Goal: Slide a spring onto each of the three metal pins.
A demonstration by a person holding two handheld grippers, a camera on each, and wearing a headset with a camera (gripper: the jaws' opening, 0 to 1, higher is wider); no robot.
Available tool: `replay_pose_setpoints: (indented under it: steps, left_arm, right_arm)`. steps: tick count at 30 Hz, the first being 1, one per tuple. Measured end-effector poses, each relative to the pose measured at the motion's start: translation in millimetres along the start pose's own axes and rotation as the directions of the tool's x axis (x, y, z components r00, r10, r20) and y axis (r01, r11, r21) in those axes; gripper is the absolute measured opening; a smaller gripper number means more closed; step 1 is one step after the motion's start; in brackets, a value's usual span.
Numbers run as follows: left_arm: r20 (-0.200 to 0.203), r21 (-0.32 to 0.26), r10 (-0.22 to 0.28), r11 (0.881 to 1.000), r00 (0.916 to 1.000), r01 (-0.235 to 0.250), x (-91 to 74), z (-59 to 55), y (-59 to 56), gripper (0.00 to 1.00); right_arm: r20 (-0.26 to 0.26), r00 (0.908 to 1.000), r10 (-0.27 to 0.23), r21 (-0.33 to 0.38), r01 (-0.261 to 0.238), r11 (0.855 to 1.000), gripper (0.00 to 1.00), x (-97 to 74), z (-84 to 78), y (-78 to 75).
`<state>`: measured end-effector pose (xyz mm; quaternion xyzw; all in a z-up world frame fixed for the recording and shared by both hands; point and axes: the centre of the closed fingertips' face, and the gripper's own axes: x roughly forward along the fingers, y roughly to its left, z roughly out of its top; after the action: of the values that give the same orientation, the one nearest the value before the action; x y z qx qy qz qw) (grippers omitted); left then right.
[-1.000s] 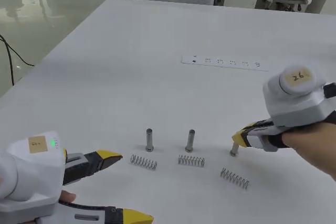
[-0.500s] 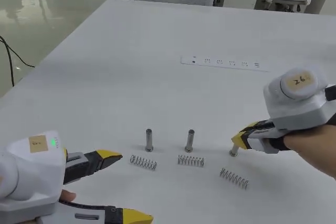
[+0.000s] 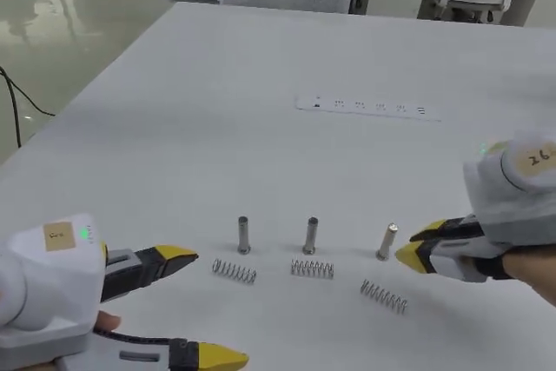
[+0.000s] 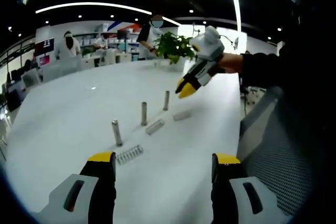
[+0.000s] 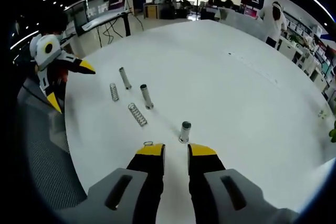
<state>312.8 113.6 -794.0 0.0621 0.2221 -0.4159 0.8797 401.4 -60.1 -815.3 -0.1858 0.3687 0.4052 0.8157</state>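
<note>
Head view: three metal pins [image 3: 311,235] upright, a spring [image 3: 312,268] lying beside each, none fitted. Left gripper [image 3: 210,306] wide open, right gripper [image 3: 413,255] barely parted by rightmost pin [image 3: 387,241], both empty; next, probably grasp a spring.

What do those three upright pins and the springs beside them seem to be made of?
The pins look like smooth metal, likely steel: silvery grey with bright highlights. The springs look like thin bare metal wire, grey coils; alloy unclear.
</note>
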Motion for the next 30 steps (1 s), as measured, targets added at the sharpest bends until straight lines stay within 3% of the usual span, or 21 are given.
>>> replay_pose_setpoints:
  steps: [6, 11, 22, 30]
  left_arm:
    - [-0.005, 0.008, -0.001, 1.0, 1.0, 0.001, -0.8, 1.9, -0.9, 0.7]
    - [-0.005, 0.019, -0.008, 1.0, 1.0, 0.008, -2.6, 7.4, -4.0, 0.7]
    - [0.003, 0.046, -0.024, 0.999, 0.9997, 0.024, -3.8, 19.7, -9.3, 0.69]
    - [-0.006, 0.063, -0.053, 0.997, 0.9986, 0.053, -1.8, 26.0, -13.5, 0.69]
  right_arm:
    - [-0.034, 0.9968, 0.072, -0.028, -0.073, 0.997, 0.17, 6.2, -17.4, 14.8]
    - [-0.084, 0.9885, 0.126, -0.072, -0.132, 0.989, 0.16, 12.1, -27.4, 30.0]
    - [-0.186, 0.9775, 0.099, -0.176, -0.133, 0.975, 0.14, 22.7, -43.5, 29.8]
    - [-0.205, 0.9737, 0.1, -0.196, -0.141, 0.97, 0.12, 25.7, -47.4, 31.2]
